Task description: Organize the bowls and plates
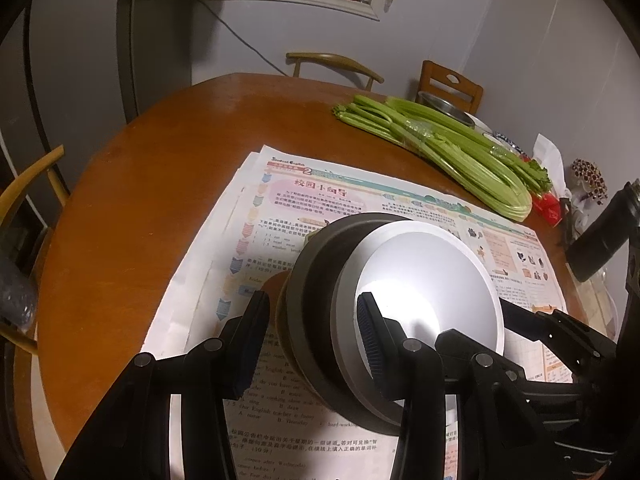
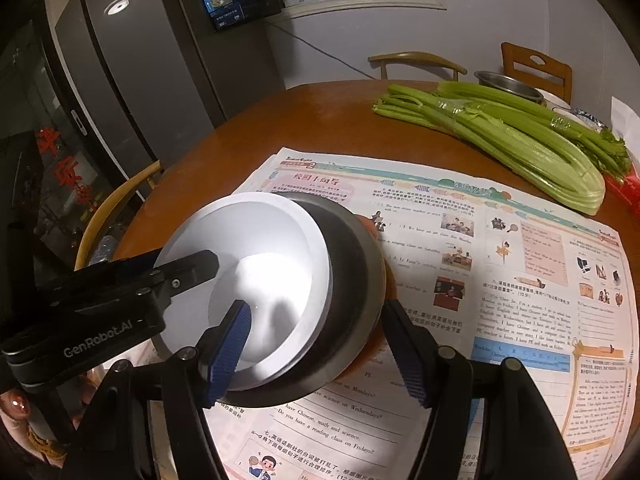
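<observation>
Over newspaper (image 1: 328, 184), both tongs (image 1: 316, 344) (image 2: 324, 352) pinch the tilted bowl stack (image 1: 360, 320), mouth facing sideways.

I see a white bowl (image 2: 256, 264) nested in a dark grey bowl (image 2: 356, 280) over an orange-brown one (image 1: 276, 292), on a pastel-printed newspaper (image 2: 520, 264) across the reddish-brown table (image 1: 132, 200), with green celery (image 2: 520, 136) far right.
</observation>
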The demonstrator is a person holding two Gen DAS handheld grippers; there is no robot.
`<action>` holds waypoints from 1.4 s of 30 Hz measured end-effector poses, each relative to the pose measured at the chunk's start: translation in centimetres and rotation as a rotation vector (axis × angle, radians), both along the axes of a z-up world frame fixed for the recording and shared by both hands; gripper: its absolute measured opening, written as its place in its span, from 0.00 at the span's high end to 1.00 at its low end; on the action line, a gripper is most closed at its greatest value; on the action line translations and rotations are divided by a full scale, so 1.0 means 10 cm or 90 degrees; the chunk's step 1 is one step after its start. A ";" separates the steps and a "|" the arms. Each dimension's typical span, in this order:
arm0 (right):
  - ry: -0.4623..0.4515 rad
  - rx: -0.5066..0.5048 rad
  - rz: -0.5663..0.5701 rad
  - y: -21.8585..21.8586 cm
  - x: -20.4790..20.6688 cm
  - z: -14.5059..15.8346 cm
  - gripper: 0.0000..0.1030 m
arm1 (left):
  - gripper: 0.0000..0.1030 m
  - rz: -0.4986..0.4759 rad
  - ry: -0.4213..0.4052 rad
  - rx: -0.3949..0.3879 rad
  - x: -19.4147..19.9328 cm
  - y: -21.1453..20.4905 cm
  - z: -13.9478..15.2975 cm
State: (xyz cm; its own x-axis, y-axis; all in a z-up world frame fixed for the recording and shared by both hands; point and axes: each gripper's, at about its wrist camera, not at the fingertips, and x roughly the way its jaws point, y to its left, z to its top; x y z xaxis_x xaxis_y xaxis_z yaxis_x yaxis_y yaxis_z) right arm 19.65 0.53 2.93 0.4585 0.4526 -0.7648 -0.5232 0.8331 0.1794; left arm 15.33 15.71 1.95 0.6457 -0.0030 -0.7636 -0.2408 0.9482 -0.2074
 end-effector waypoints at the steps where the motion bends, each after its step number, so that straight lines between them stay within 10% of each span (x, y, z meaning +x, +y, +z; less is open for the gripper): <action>1: -0.002 -0.001 -0.002 0.00 0.00 0.00 0.34 | 0.54 0.001 -0.001 0.000 -0.02 0.01 0.01; 42: -0.123 0.017 -0.031 -0.75 -0.75 0.39 0.34 | 0.46 0.059 -0.055 0.092 -1.05 -0.75 0.19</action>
State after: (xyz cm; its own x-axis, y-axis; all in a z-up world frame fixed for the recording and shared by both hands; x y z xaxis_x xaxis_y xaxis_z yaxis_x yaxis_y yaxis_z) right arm 12.13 -6.92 6.81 0.6172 0.4454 -0.6486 -0.5087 0.8548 0.1029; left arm 4.85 8.25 3.87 0.7018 0.1655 -0.6929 -0.3160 0.9440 -0.0947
